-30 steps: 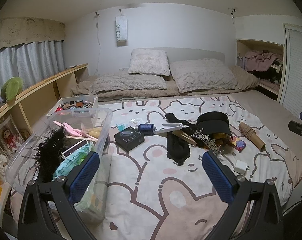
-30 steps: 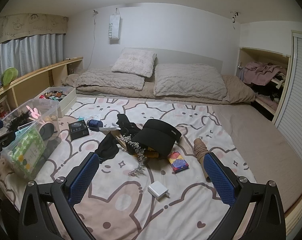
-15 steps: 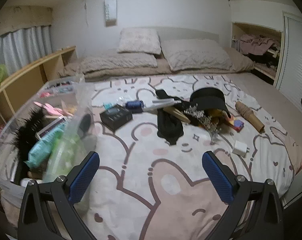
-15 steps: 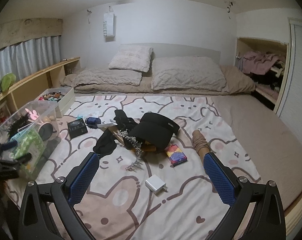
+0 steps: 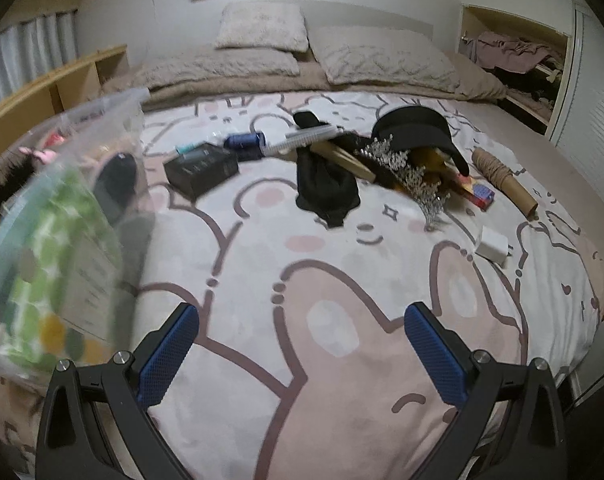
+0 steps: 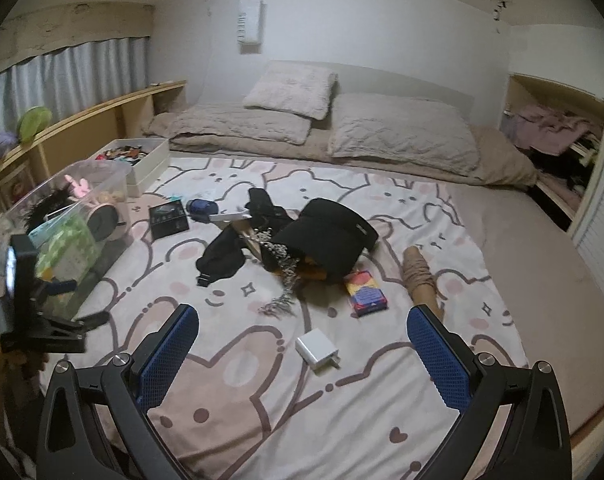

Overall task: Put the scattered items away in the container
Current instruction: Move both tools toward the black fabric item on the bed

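Holding green wipes pack (image 6: 68,248), pink clip (image 6: 78,187), clear bin (image 6: 102,172), both grippers' fingers spread, empty.

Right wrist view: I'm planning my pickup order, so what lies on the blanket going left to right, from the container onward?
Clear container → black box → blue roll → black cloth → black cap → colourful box → tan roll. The white charger lies nearer, below the cap.
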A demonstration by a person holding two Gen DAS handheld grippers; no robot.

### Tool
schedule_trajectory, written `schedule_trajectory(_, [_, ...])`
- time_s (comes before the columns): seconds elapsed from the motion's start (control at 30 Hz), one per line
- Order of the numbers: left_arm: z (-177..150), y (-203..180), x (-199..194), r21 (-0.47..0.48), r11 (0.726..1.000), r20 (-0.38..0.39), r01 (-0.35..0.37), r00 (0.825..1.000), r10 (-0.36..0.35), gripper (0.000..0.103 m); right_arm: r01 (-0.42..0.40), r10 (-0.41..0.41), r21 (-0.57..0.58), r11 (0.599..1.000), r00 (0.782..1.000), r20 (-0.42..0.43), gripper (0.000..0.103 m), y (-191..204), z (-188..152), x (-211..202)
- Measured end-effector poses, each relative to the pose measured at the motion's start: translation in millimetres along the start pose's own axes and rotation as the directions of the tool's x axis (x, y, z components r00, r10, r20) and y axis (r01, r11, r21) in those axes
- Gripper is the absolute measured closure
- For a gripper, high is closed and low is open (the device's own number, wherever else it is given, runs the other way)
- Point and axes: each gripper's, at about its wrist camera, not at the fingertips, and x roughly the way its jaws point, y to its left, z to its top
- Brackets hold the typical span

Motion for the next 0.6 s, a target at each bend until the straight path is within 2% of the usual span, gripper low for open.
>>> schedule_trajectory(0.23, [-11.3,0.0,33.2,-0.014,1.0,-0.072,-0.001,0.997,0.0,0.0,-0.043,0.04,-0.04,0.998,0.997,-0.059,0.0,0.1,-8.9,40.6])
schedule_trajectory(0.4, [-16.4,2.9,54.5,-0.014,1.0,-0.124,-0.016,0.992,0.014,0.0,-0.103,0.093,-0.075,0.992,0.987,-0.129,0.0,9.2,-33.1,92.4])
schedule_trajectory(0.6, [-21.8,0.8,78.8,0.006,1.0,-0.173,-0.006,0.985,0.007,0.0,-0.078,0.054,-0.108,0.991,0.976,-0.21,0.0,13.0,-55.9,146.7])
